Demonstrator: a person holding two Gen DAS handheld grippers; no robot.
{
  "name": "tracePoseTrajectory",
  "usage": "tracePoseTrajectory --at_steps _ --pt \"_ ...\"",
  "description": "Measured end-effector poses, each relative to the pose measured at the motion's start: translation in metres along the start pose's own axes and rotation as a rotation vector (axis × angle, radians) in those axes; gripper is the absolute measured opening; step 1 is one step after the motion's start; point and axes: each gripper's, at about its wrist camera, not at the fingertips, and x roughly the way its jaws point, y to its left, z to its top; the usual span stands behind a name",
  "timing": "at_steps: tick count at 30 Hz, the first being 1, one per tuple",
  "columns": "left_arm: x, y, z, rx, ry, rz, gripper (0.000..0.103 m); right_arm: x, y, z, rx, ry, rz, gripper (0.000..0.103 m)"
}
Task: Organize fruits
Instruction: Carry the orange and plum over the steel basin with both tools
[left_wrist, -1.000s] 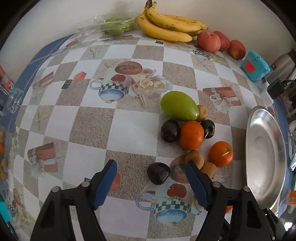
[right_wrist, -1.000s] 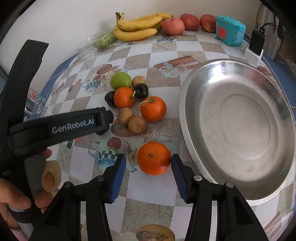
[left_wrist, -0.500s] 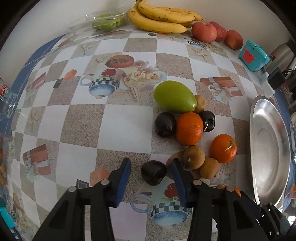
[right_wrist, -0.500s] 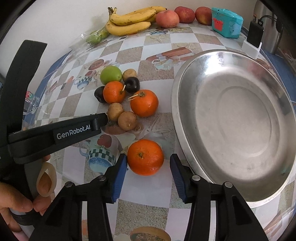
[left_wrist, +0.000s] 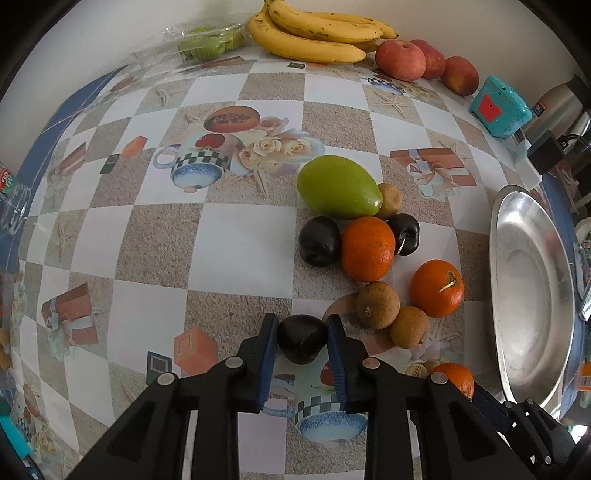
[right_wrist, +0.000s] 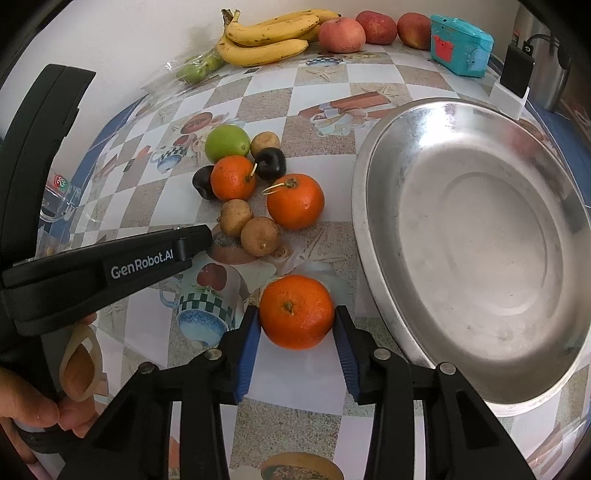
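My left gripper (left_wrist: 302, 341) is shut on a dark plum (left_wrist: 303, 344) that rests on the patterned tablecloth. My right gripper (right_wrist: 296, 323) is shut on an orange (right_wrist: 296, 312), also on the cloth, just left of the steel bowl (right_wrist: 480, 236). A cluster of fruit lies ahead: a green mango (left_wrist: 338, 185), two more oranges (left_wrist: 367, 248) (left_wrist: 437, 292), two dark plums (left_wrist: 319, 241) (left_wrist: 404, 233) and brown round fruits (left_wrist: 377, 304). The left gripper's body (right_wrist: 110, 266) shows in the right wrist view.
Bananas (left_wrist: 317, 37), red apples (left_wrist: 400, 59) and a clear pack of green fruit (left_wrist: 207, 42) line the back wall. A teal box (left_wrist: 500, 107) and a metal kettle (left_wrist: 561, 110) stand at the back right. The steel bowl (left_wrist: 532, 288) also shows in the left wrist view.
Both grippers moved forward and closed: the left one onto the dark plum, the right one onto the orange.
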Motion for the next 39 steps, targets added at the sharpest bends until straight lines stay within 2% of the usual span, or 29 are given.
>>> tracePoseTrajectory --at_steps 7,15,29,39 --pt "-0.007 0.008 0.000 -0.020 -0.008 0.003 0.028 -0.005 -0.001 0.000 0.014 -0.021 0.013 0.040" --pt "-0.028 0.020 0.003 -0.063 -0.068 -0.002 0.028 -0.022 0.001 0.001 0.020 -0.087 0.043 0.040" --pt "-0.068 0.015 0.014 -0.106 -0.184 -0.047 0.028 -0.048 -0.003 0.006 0.024 -0.192 -0.002 0.040" --pt "-0.076 -0.010 0.030 -0.083 -0.194 -0.088 0.028 -0.059 -0.031 0.012 0.121 -0.238 -0.076 0.040"
